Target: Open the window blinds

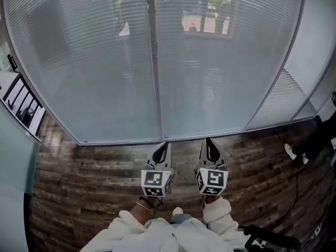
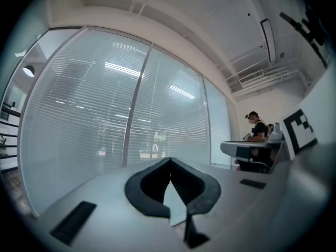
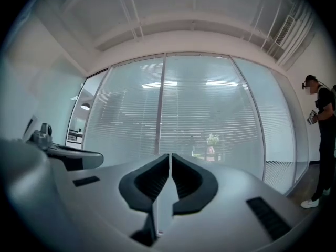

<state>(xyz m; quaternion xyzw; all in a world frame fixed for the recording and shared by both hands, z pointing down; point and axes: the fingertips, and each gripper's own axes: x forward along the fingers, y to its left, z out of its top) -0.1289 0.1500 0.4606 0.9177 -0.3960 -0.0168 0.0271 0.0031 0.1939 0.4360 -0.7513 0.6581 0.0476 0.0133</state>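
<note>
The window blinds (image 1: 100, 62) hang shut, horizontal slats behind tall glass panels split by a grey upright post (image 1: 153, 62). They fill the left gripper view (image 2: 79, 114) and the right gripper view (image 3: 210, 104) too. My left gripper (image 1: 165, 146) and right gripper (image 1: 208, 142) are held side by side, low over the wood floor, pointing level at the foot of the glass and some way short of it. The left gripper (image 2: 169, 160) is shut with nothing in it. The right gripper (image 3: 170, 155) also has its jaws together and empty.
The wood plank floor (image 1: 89, 182) runs up to the glass. Framed pictures (image 1: 23, 108) hang on the left wall. A person in dark clothes (image 1: 315, 140) stands at the right, also seen as a person (image 3: 321, 140) in the right gripper view. A desk (image 2: 247, 148) lies to the right.
</note>
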